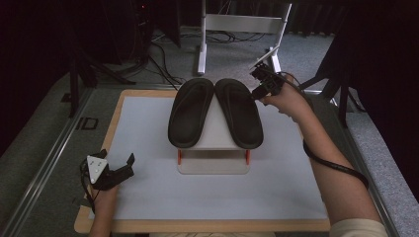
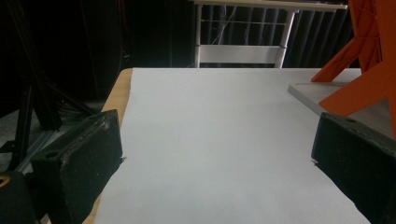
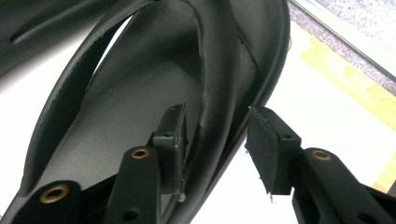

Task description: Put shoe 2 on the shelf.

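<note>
Two black sandals are lying side by side on a small white stand [image 1: 213, 163] with orange legs, which is sitting on the surface [image 1: 148, 197]. The right tongs [image 1: 261, 84] are reaching the far right edge of the right sandal [image 1: 239, 113]; in the right gripper view their jaws are straddling that sandal's [image 3: 140, 107] strap and rim, parted, the right pad standing clear. The left sandal [image 1: 190, 111] is lying untouched. The left tongs [image 1: 123, 168] are resting spread wide, near left of the stand, holding nothing.
</note>
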`<state>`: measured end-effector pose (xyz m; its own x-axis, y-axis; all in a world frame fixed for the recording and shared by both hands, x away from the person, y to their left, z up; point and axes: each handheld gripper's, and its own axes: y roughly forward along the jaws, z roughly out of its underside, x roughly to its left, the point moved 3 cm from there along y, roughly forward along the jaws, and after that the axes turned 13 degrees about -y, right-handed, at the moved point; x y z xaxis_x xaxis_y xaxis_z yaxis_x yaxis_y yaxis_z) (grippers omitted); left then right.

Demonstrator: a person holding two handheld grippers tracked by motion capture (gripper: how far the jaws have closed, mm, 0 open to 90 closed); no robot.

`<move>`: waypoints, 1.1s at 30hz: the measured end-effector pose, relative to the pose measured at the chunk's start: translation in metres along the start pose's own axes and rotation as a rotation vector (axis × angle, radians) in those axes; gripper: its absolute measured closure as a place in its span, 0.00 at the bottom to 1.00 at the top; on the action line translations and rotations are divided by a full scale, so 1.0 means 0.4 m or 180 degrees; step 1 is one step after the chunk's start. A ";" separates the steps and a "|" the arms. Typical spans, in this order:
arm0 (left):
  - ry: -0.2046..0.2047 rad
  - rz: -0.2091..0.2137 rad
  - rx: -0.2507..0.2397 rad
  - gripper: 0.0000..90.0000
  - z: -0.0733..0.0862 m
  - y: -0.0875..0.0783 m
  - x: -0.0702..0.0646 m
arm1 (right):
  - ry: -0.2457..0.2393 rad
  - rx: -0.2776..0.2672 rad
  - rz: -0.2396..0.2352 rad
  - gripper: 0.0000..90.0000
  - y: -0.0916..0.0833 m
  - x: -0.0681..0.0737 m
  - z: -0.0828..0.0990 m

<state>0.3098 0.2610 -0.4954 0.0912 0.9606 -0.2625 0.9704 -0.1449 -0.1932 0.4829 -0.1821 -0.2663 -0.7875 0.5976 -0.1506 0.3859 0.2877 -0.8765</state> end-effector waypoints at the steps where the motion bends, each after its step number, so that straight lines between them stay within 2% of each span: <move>1: -0.0001 -0.0001 0.0001 0.02 0.000 0.000 0.000 | -0.0005 -0.0015 -0.0003 0.61 -0.003 -0.001 0.002; 19: 0.0005 -0.0005 0.0008 0.02 0.000 0.000 -0.001 | -0.0045 -0.0274 -0.0067 0.57 -0.057 -0.007 0.058; 22: 0.0006 -0.0009 0.0013 0.02 0.000 0.001 -0.001 | -0.0054 -0.0265 -0.0062 0.61 -0.065 -0.005 0.068; 25: 0.0007 -0.0011 0.0015 0.02 0.000 0.001 -0.001 | -0.0099 -0.0172 -0.0071 0.66 -0.060 0.001 0.079; 33: 0.0008 -0.0018 0.0020 0.02 0.000 0.002 -0.001 | -0.0112 -0.0253 -0.0169 0.70 -0.061 0.014 0.085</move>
<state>0.3104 0.2604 -0.4955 0.0863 0.9620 -0.2591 0.9695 -0.1410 -0.2006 0.4527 -0.2114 -0.2612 -0.8237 0.5538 -0.1221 0.3790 0.3775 -0.8449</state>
